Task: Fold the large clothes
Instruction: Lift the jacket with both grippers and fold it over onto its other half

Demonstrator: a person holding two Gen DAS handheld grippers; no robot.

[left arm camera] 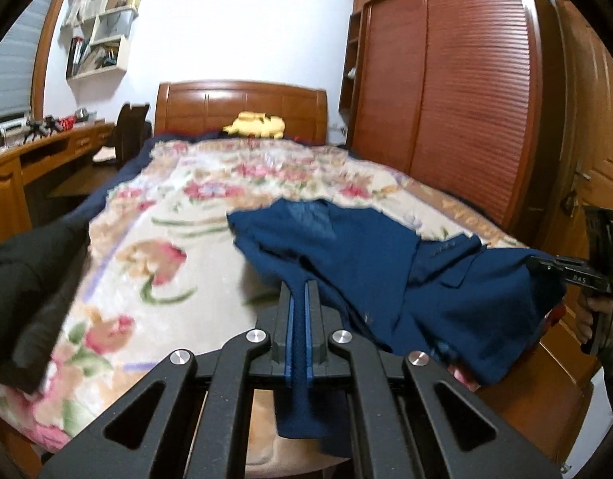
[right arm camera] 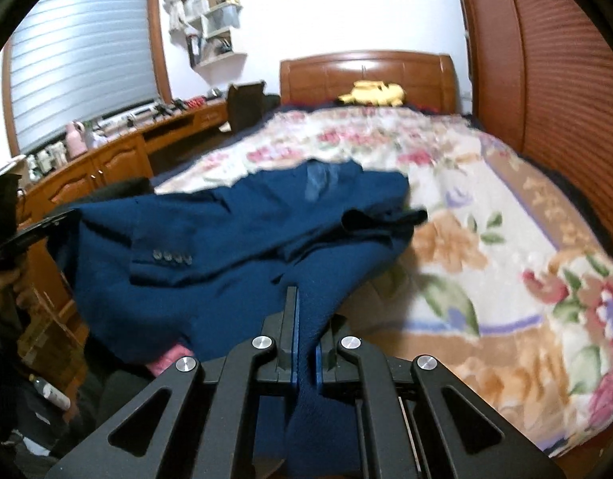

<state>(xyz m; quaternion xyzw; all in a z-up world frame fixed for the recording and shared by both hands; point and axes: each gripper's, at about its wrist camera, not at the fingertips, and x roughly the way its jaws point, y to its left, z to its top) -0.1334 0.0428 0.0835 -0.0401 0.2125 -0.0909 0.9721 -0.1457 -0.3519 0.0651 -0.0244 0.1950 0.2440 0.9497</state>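
Floral blanket, wooden headboard, yellow plush, louvred wardrobe, desk, wall shelves

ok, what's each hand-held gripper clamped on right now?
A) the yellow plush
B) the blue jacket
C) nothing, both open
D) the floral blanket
B: blue jacket fabric is pinched between the shut jaws of the left hand-held gripper and of the right hand-held gripper, above the floral blanket.

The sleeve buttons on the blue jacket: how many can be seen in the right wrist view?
4. They sit in a short row on the cuff of the blue jacket, at its left part in the right wrist view. Folds may hide further buttons elsewhere.
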